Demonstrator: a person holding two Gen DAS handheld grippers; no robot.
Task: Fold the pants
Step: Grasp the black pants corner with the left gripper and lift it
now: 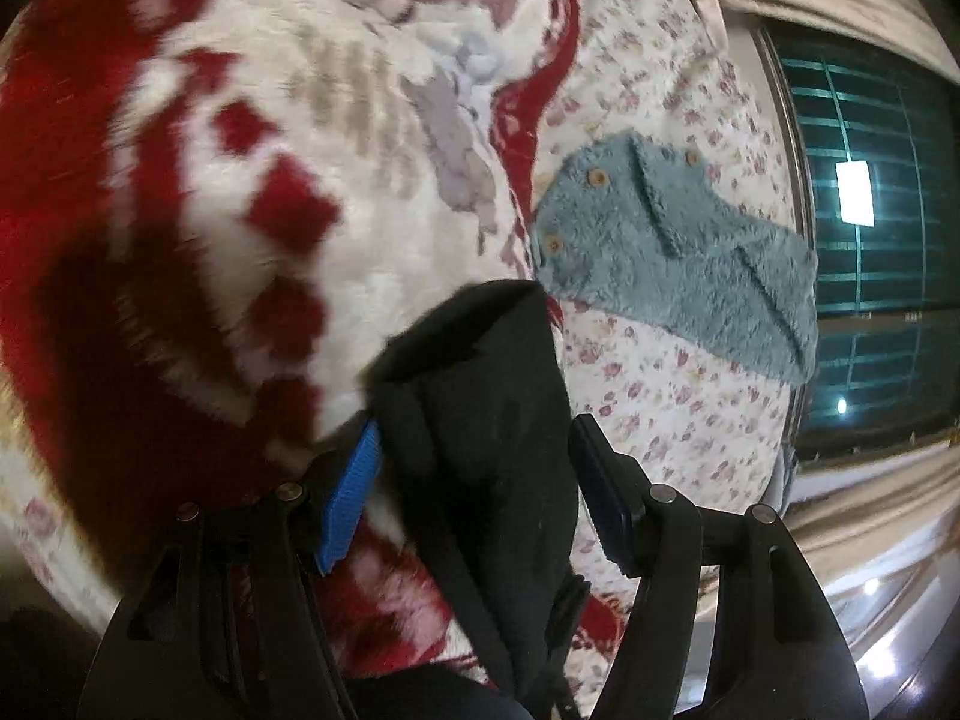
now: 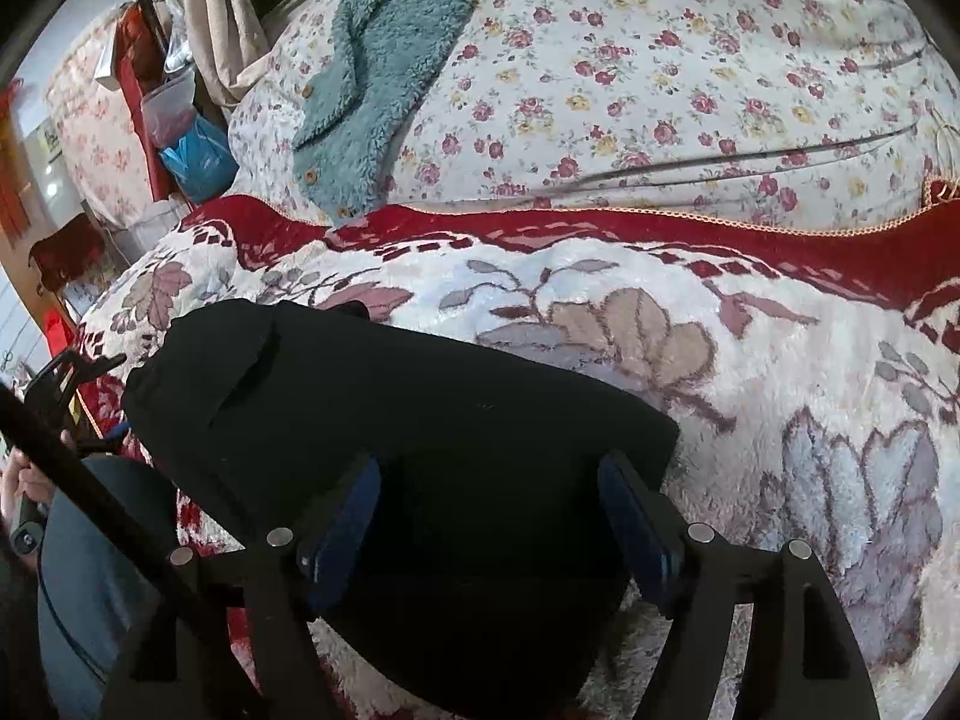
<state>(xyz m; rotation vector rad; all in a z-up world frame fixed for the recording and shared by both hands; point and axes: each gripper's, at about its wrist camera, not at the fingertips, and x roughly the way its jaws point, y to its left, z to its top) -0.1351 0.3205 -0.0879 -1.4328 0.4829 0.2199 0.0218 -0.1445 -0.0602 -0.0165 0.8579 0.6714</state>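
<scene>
The black pants (image 2: 390, 408) lie folded on the red and white plush blanket (image 2: 780, 360). In the left wrist view a bunched end of the pants (image 1: 480, 420) sits between the fingers of my left gripper (image 1: 474, 498), whose jaws stand wide apart with a blue pad (image 1: 351, 504) clear of the cloth. My right gripper (image 2: 489, 516) hovers over the near end of the pants, jaws wide apart, blue pads (image 2: 636, 528) on either side of the fabric. The left gripper shows at the far left of the right wrist view (image 2: 66, 378).
A teal fleece garment (image 1: 678, 252) lies on the floral bedsheet (image 2: 660, 90) beyond the blanket. A window (image 1: 870, 210) with beige curtains stands past the bed. Bags and a red stand (image 2: 168, 120) crowd the bedside.
</scene>
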